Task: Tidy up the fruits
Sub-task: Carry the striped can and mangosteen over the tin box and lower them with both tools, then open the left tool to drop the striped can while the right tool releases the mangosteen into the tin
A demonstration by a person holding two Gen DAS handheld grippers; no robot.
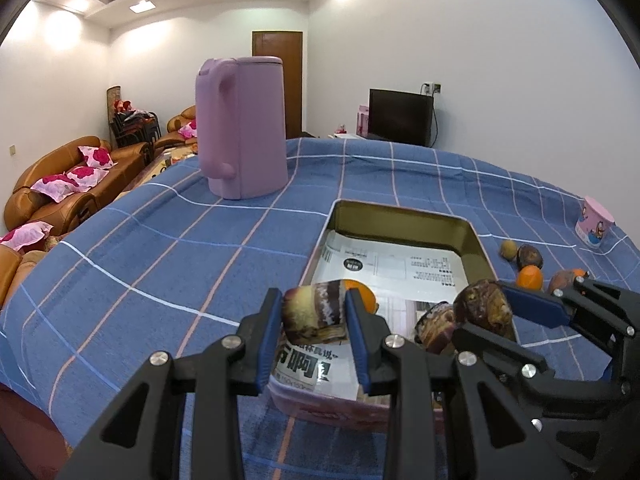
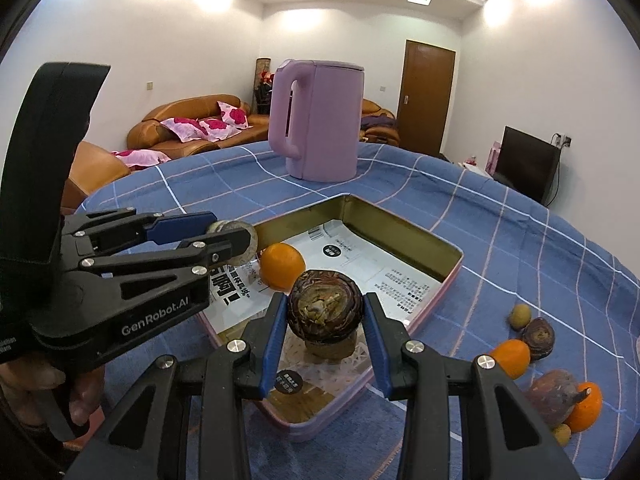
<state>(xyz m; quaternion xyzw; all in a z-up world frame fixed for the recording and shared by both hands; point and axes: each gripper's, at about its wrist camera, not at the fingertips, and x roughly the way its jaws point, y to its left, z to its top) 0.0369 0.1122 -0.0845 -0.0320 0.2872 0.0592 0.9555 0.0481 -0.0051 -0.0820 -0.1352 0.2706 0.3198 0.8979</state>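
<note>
Fruits sit in both grippers above a rectangular pink tin tray [image 2: 448, 280] lined with printed paper on the blue checked desk [image 1: 160, 264]. The left gripper [image 1: 314, 316] has its fingers clenched on a brown, purple-banded fruit piece [image 1: 314, 314]; the right gripper [image 2: 325, 318] grasps a round, dark purple-brown fruit [image 2: 325, 308]. A round orange [image 2: 281, 266] lies inside the tray. More oranges and brown fruits [image 2: 538, 332] lie on the cloth just beside the tray. A lilac plastic kettle [image 1: 242, 128] stands behind.
</note>
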